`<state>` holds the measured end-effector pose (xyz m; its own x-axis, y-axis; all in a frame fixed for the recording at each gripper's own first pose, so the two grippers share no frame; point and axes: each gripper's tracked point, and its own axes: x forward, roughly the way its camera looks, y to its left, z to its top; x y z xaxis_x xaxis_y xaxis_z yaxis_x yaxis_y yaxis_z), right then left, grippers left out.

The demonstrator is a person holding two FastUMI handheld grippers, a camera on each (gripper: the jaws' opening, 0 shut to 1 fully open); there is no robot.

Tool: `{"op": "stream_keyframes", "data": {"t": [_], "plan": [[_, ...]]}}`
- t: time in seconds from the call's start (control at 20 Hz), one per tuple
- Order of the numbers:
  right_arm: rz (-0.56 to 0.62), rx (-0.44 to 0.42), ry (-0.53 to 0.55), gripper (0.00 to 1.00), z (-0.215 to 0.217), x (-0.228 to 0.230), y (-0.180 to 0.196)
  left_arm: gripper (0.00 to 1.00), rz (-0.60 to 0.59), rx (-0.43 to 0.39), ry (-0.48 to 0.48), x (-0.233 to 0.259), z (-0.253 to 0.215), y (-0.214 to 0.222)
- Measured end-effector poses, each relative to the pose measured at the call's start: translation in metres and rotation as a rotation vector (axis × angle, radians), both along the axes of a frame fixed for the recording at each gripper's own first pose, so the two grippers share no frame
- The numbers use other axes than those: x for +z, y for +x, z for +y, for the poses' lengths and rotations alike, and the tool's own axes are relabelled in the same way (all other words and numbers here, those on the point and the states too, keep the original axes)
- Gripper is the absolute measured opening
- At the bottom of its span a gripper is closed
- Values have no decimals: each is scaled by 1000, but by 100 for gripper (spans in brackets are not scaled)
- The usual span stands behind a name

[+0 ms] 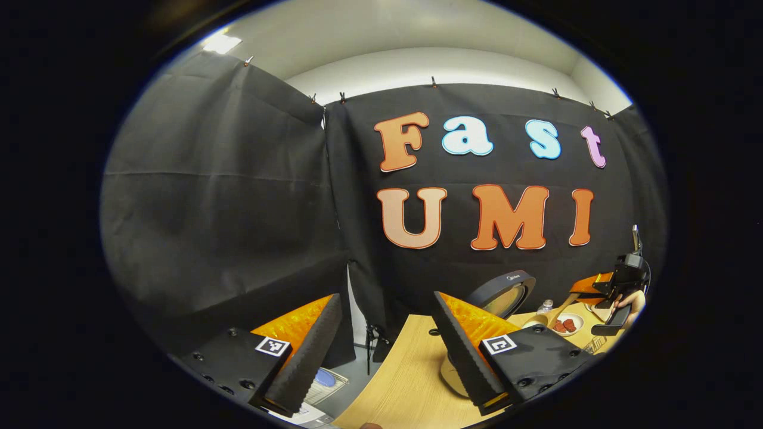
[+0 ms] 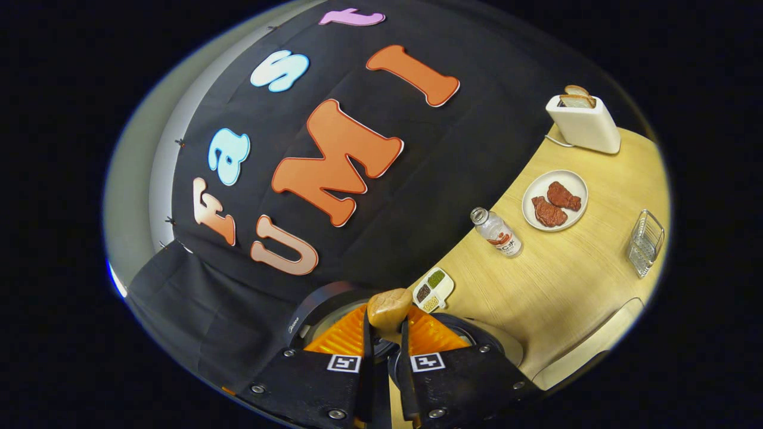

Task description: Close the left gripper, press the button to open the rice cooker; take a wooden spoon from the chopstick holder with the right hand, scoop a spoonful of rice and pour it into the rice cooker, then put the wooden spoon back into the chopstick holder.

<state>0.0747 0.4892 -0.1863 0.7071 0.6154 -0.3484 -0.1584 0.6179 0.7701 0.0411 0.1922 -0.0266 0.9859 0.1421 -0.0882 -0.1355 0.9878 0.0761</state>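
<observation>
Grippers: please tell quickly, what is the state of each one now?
Left gripper: open, fingers wide apart, holding nothing.
Right gripper: closed on the wooden spoon, over the open rice cooker.

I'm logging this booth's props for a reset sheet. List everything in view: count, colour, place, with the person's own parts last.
Black-lidded rice cooker: one, lid open, just beyond the right jaws.
Light wooden spoon: one, bowl poking up between the right jaws, over the cooker.
White compartment dish of grains: one, beside the cooker.
Clear plastic bottle: one, lying on the table.
White round plate with two red-brown pieces: one, mid-table.
White toaster with bread slices: one, far end.
Wire mesh holder: one, silver, table edge.
Pale wooden table: one.
Left gripper: orange-black, jaws apart.
Right gripper: orange-black, clamping the spoon.
Hand: one, holding the right gripper.
</observation>
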Motion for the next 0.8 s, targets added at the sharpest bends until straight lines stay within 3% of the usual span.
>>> {"op": "stream_keyframes", "data": {"t": [0.8], "plan": [[-206, 124, -172, 16, 34, 10, -9, 100, 11, 12, 5, -2, 4, 3]]}}
